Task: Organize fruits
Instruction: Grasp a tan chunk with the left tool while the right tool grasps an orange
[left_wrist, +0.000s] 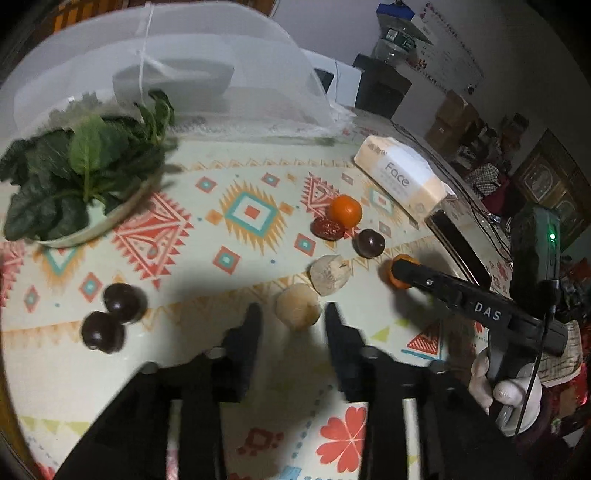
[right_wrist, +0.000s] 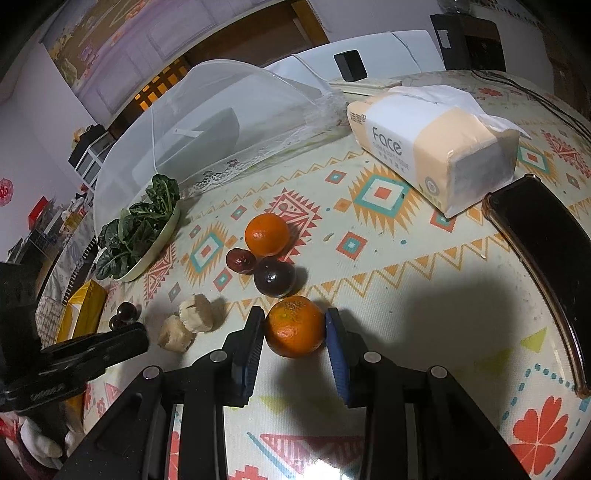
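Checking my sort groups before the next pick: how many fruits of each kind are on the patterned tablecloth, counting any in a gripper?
Round orange mandarins: 2
Glossy dark purple round fruits: 3
Wrinkled red date: 1
Pale beige peeled chunks: 2
Total: 8

The right gripper (right_wrist: 294, 328) clamped a mandarin (right_wrist: 294, 326) between both pads on the patterned tablecloth (right_wrist: 424, 280). Just beyond lay a dark plum (right_wrist: 274, 277), a red date (right_wrist: 241, 260) and a second orange (right_wrist: 266, 235), with a tissue pack (right_wrist: 432, 147) farther back
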